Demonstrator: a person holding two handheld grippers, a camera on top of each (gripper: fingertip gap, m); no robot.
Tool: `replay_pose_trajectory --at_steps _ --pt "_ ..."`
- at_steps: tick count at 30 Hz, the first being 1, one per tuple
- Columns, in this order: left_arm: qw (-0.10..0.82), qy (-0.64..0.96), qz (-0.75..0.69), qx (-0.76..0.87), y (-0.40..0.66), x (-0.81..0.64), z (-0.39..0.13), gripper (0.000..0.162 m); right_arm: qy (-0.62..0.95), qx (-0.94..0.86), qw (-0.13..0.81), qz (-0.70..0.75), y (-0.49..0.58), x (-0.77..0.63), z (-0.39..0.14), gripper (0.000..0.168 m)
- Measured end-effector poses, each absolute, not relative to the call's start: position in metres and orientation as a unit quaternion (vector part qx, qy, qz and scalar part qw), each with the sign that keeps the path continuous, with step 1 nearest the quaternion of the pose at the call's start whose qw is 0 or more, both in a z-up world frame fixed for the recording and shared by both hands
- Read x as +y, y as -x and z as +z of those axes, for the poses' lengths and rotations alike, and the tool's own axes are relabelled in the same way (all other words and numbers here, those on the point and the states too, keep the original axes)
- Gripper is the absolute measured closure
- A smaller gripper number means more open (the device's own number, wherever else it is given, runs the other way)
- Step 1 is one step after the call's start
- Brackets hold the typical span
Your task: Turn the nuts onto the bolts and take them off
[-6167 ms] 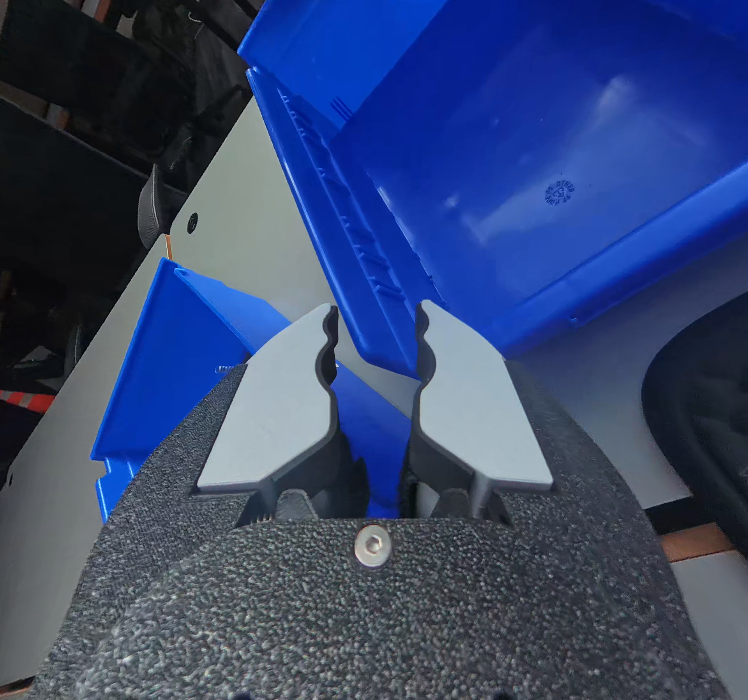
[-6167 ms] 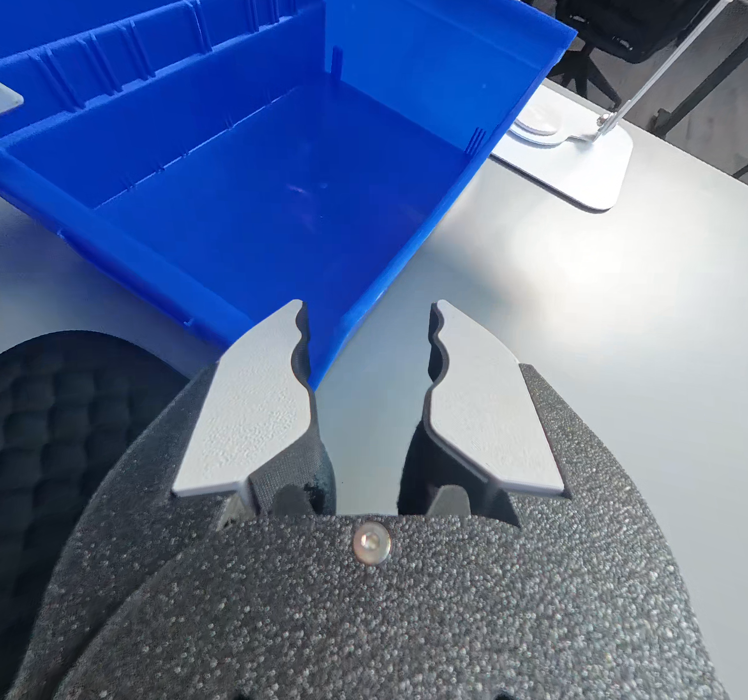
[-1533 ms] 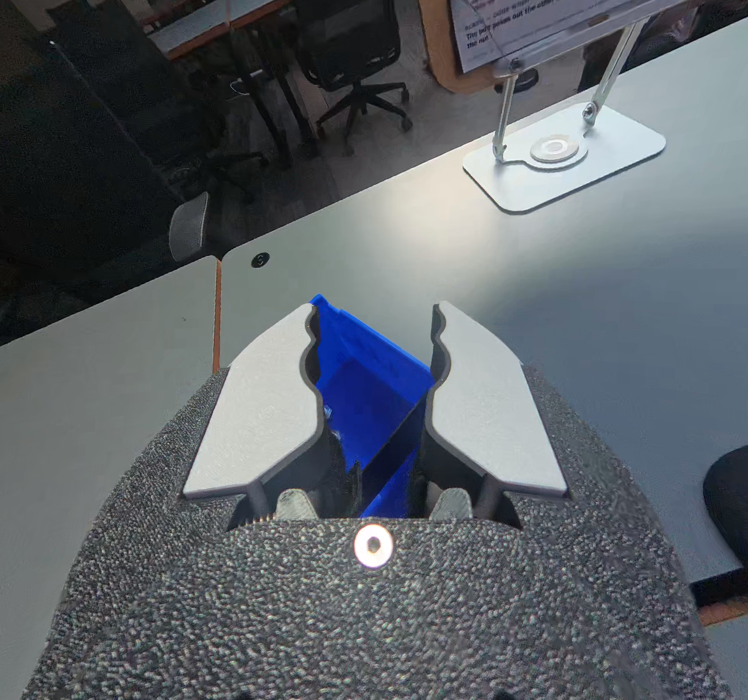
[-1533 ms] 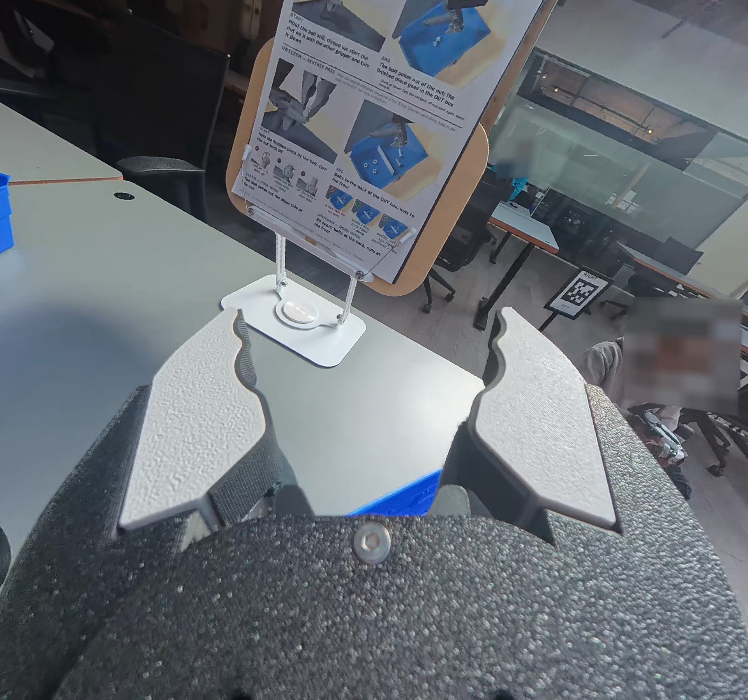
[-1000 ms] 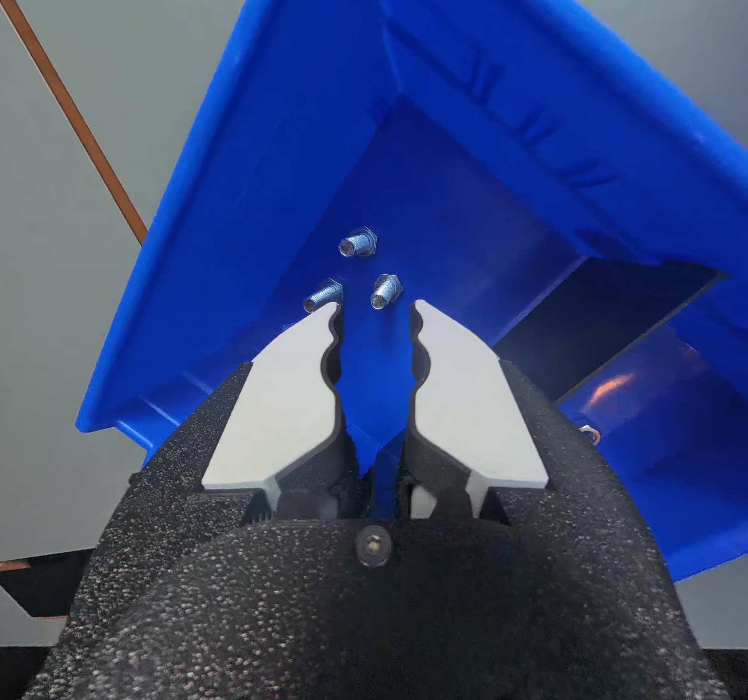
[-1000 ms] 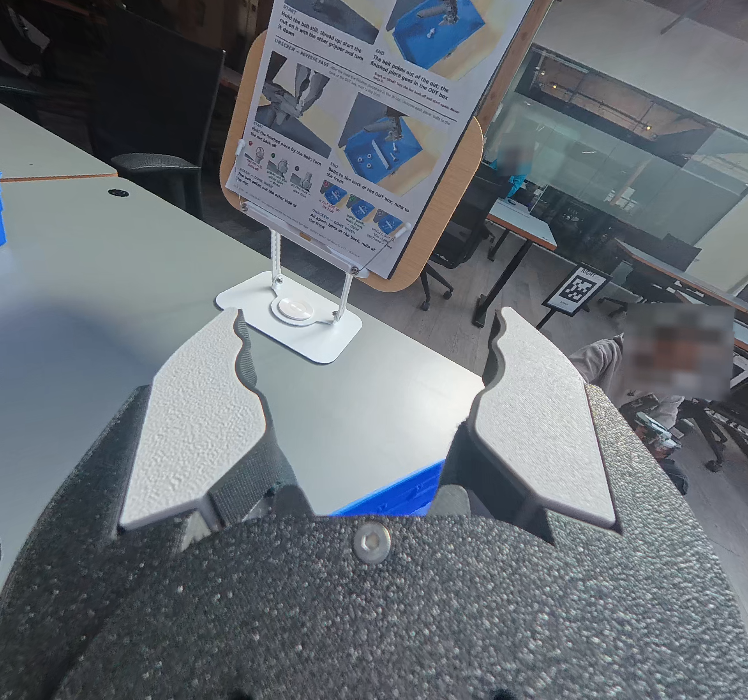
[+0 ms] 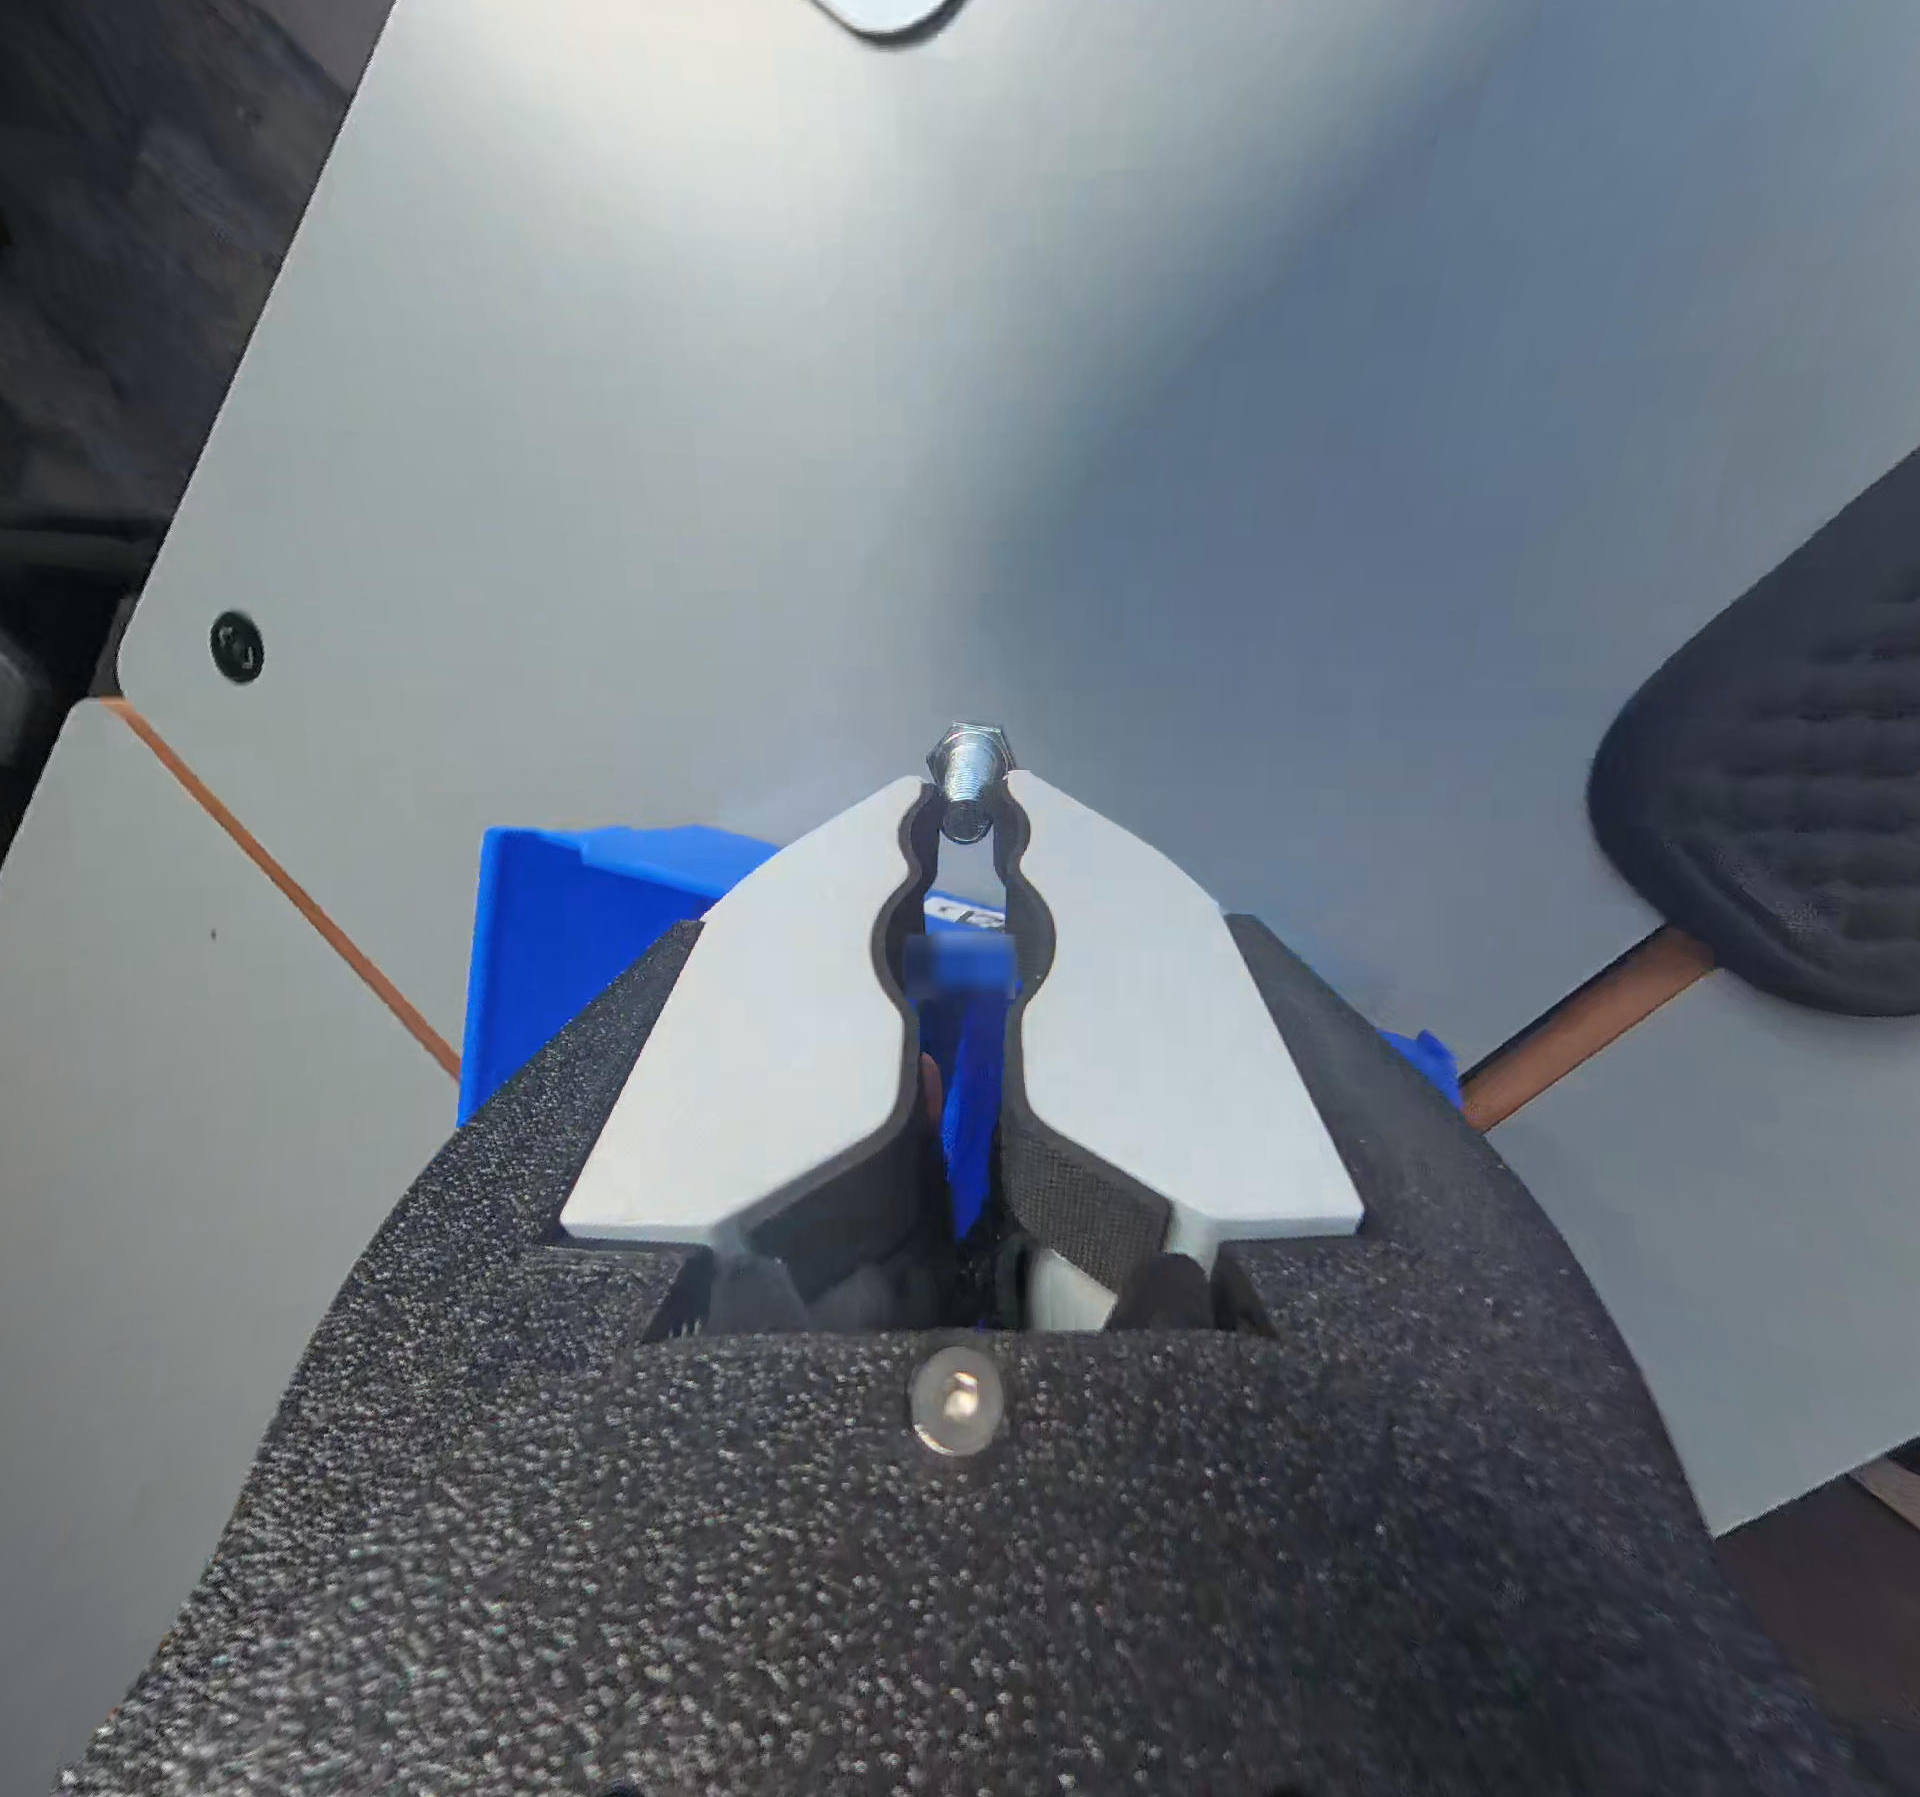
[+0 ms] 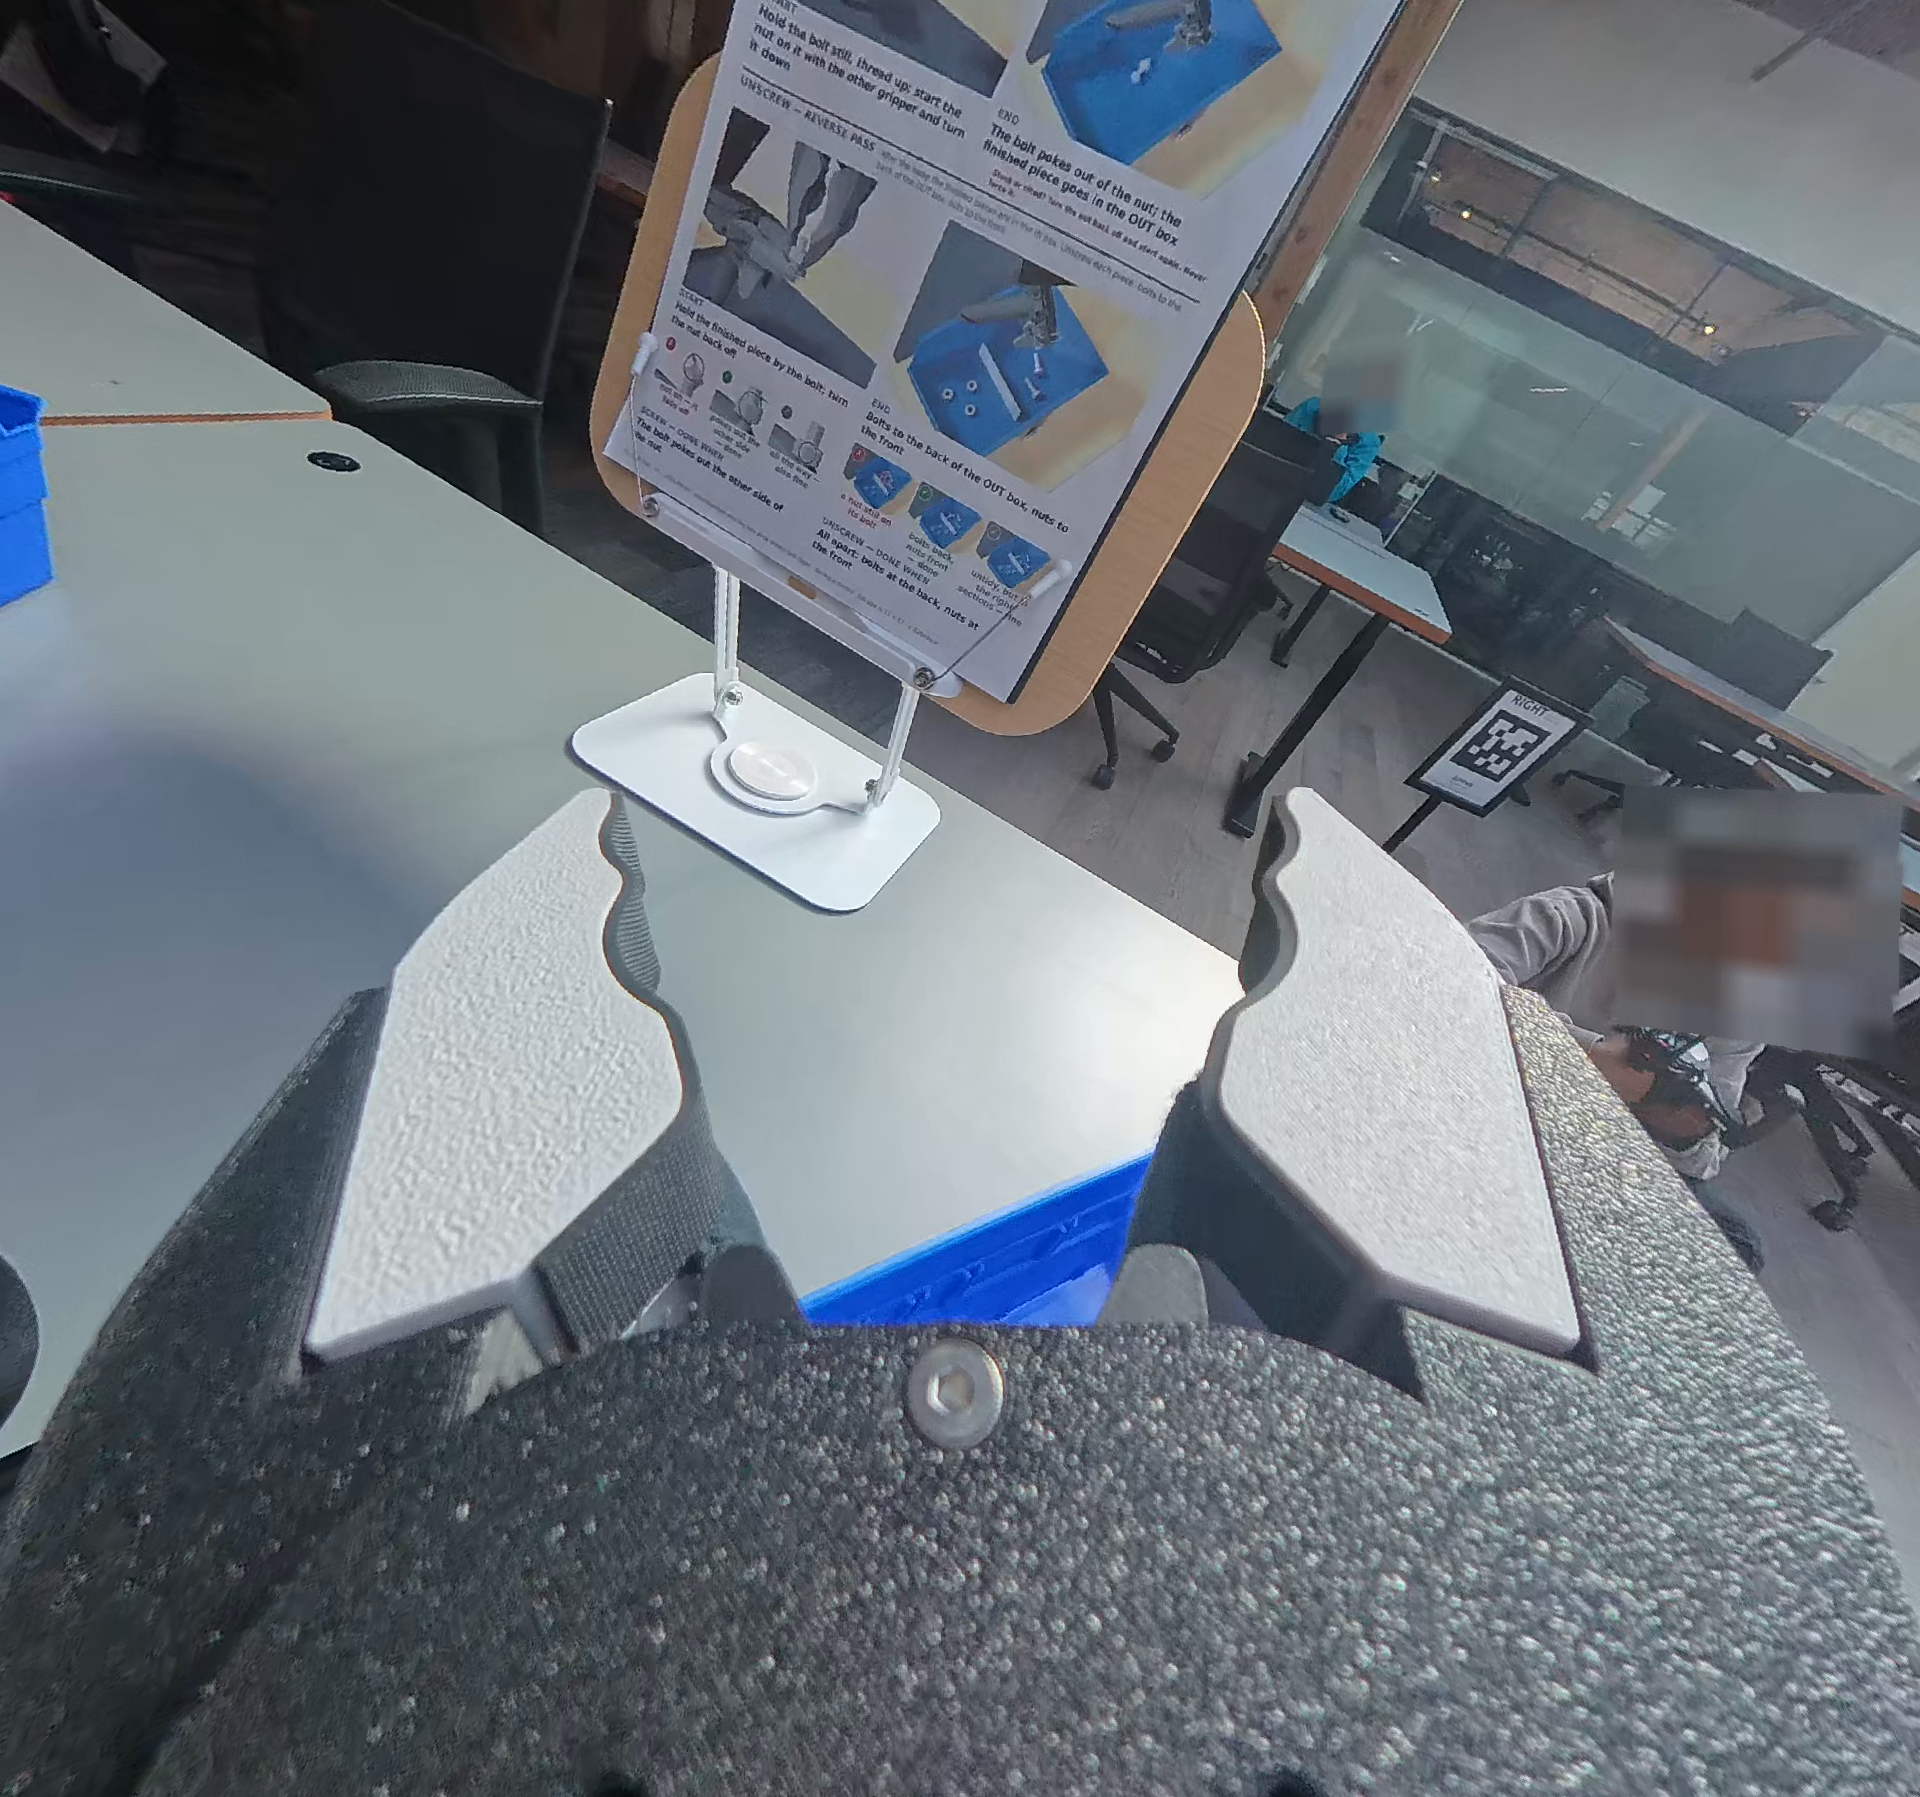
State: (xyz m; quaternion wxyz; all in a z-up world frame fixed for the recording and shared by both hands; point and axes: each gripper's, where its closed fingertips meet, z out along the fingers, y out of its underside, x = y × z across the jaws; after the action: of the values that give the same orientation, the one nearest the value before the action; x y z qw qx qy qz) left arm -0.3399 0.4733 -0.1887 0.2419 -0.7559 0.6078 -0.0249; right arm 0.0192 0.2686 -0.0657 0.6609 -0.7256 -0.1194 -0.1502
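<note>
Since the earlier frame your left gripper (image 7: pixel 964 802) has lifted out of the blue bin (image 7: pixel 561 926) with its jaws clamped on a bolt (image 7: pixel 966 786), long axis pointing away up-frame at center, while your right gripper (image 8: pixel 945 916) waits with jaws wide apart.

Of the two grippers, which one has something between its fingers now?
The left gripper: its fingers are shut on a bolt. The right gripper is wide open and empty.
</note>
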Motion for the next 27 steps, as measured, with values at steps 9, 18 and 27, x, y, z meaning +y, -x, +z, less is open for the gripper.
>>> replay_pose_trajectory --at_steps 9,18,27 --pt "0.189 0.639 -0.096 0.740 0.220 0.363 -0.233 0.153 0.736 -0.134 0.649 -0.139 -0.019 0.262 -0.069 0.057" --pt "0.096 0.604 -0.063 0.789 0.197 0.315 -0.291 0.152 0.741 -0.135 0.640 -0.150 -0.027 0.254 -0.069 0.057" --pt "0.070 0.597 -0.038 0.798 0.195 0.307 -0.311 0.152 0.742 -0.140 0.639 -0.144 -0.025 0.252 -0.070 0.057"
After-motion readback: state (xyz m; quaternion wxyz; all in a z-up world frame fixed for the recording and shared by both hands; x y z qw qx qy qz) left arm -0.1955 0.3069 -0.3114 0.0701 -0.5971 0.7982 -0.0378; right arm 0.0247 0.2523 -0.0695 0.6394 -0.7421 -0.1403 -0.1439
